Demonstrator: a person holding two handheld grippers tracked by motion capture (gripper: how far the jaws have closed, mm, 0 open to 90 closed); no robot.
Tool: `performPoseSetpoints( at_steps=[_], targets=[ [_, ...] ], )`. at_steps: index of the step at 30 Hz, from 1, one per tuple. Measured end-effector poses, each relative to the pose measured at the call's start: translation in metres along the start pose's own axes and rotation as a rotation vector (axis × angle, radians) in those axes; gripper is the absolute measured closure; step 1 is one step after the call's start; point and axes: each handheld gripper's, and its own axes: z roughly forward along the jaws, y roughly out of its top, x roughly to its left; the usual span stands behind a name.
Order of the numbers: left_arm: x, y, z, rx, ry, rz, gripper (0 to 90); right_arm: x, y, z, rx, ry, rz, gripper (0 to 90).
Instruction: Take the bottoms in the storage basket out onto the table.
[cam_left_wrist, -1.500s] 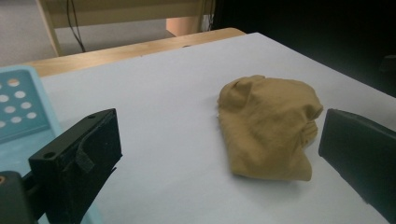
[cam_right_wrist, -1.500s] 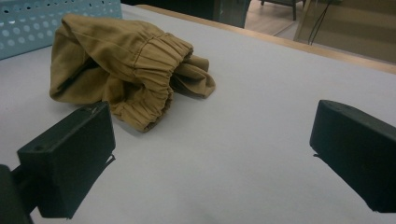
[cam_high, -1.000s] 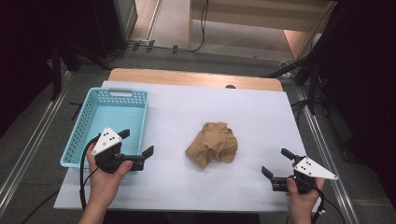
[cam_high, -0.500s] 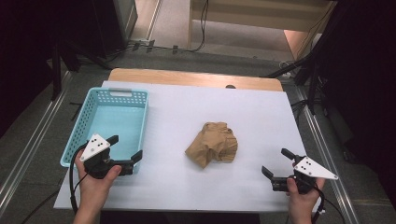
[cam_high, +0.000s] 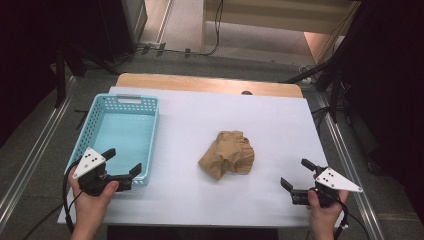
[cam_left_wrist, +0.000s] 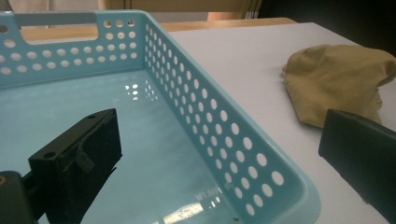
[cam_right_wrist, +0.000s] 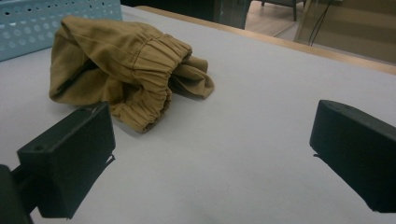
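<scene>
The tan cloth (cam_high: 227, 155) lies crumpled mid-table, clear of both grippers. The left gripper (cam_high: 122, 167), jaws apart, sits over the near right corner of the basket (cam_high: 150, 135), the cloth at its 2 o'clock. The right gripper (cam_high: 296, 176), jaws apart and holding nothing, has the cloth at its 10 o'clock.
</scene>
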Motion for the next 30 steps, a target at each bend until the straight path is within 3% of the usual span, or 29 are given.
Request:
performPoseSetpoints(
  at_steps=[2, 12, 20, 21, 25, 30],
  targets=[
    [0.003, -0.002, -0.002, -0.005, 0.006, -0.009, 0.0, -0.001, 0.0, 0.0, -0.001, 0.002, 0.006, 0.0],
    [0.01, -0.016, -0.018, -0.049, 0.077, 0.045, 0.0, -0.002, -0.001, 0.001, -0.001, 0.004, 0.008, 0.0],
    [0.011, -0.024, -0.024, -0.059, 0.072, 0.035, 0.0, -0.003, -0.001, 0.001, -0.002, 0.005, 0.009, 0.0],
    [0.01, -0.026, -0.025, -0.075, 0.054, 0.038, 0.0, -0.003, -0.001, 0.001, 0.0, 0.005, 0.01, 0.0],
    [0.006, -0.029, -0.022, -0.069, 0.073, 0.091, 0.0, -0.002, -0.002, 0.002, 0.004, 0.009, 0.011, 0.0],
    [0.009, -0.029, -0.024, -0.098, 0.045, 0.039, 0.0, -0.003, -0.002, 0.003, 0.005, 0.011, 0.011, 0.0]
  ],
)
